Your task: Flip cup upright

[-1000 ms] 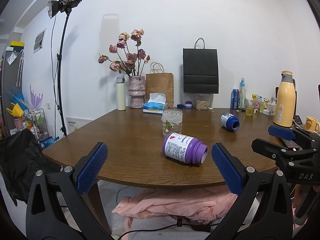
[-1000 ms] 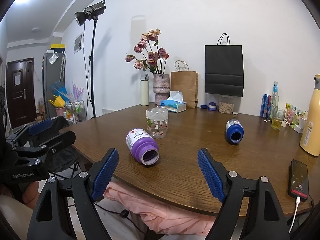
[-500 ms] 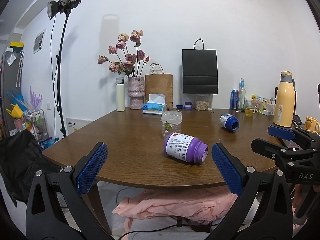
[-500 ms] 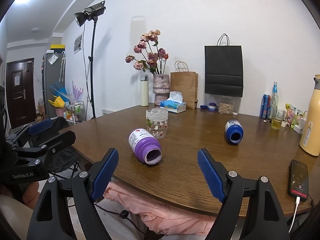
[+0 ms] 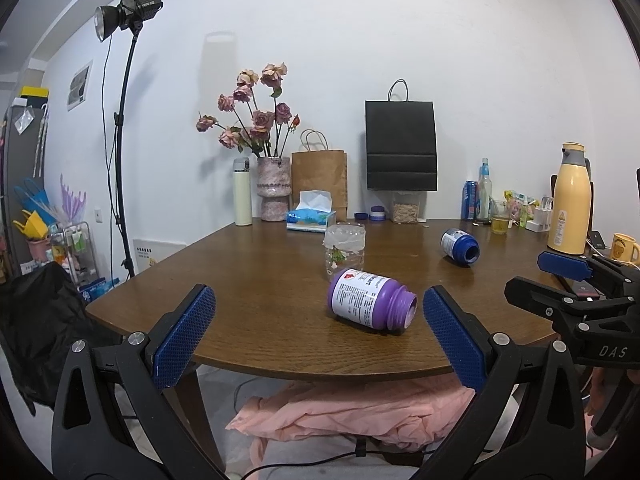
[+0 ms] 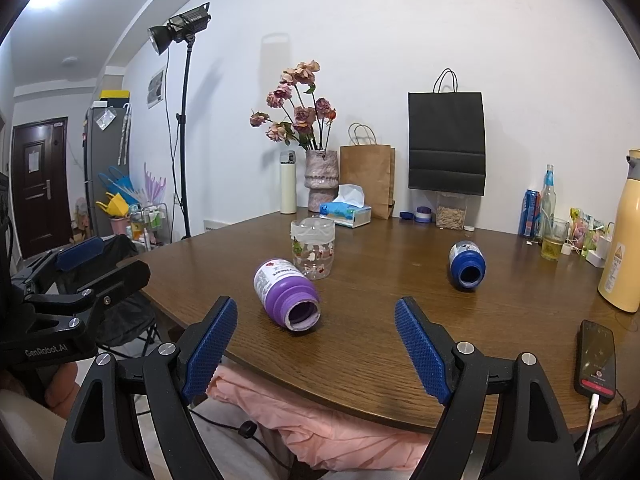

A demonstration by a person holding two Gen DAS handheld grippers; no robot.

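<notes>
A clear glass cup (image 5: 344, 249) (image 6: 313, 253) with a flower print and a frosted band stands upside down on the brown table (image 5: 256, 280) (image 6: 500, 312), rim on the wood. A purple bottle (image 5: 370, 303) (image 6: 287, 294) lies on its side just in front of it, open mouth toward me. My left gripper (image 5: 318, 334) is open and empty at the table's near edge. My right gripper (image 6: 316, 344) is open and empty, short of the purple bottle.
A blue bottle (image 5: 460, 246) (image 6: 466, 265) lies on its side to the right. A phone (image 6: 596, 360) on a cable lies near the right edge. A yellow thermos (image 5: 569, 211), tissue box (image 5: 311, 216), vase (image 5: 273, 189) and bags stand at the back.
Both grippers have moved slightly forward toward the table; the purple bottle sits a little nearer the middle of each view. Nothing on the table has moved.
</notes>
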